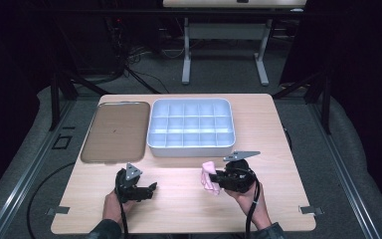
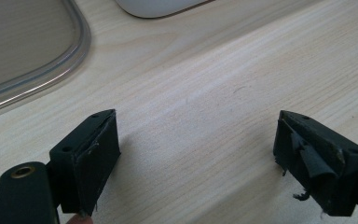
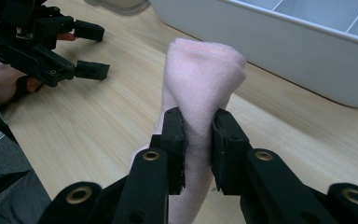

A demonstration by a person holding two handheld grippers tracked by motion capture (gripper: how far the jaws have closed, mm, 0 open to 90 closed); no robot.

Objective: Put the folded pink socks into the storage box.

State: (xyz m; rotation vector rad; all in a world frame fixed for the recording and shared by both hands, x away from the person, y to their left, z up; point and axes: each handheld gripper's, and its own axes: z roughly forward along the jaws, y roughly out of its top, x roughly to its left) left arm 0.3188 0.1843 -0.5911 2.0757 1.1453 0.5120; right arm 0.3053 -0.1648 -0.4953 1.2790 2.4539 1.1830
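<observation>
- Right tool [image 3: 198, 140], level and pointing left, is clamped on one pink cloth [image 3: 200, 79] just in front of the white box [image 1: 191, 127].
- Left tool [image 2: 196, 154] stands apart, low over the desk [image 1: 179, 209], in front of one lid [image 1: 115, 132] lying left of the box.

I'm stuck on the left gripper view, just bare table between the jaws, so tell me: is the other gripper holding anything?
Observer: Yes, the right gripper is shut on a folded pink cloth.
Operator: Where could it go?
Observer: A white compartment box sits just beyond it, with every visible compartment empty.
Operator: And that clear rim at my top left?
Observer: It's the edge of a see-through lid lying flat to the left of the box.
</observation>
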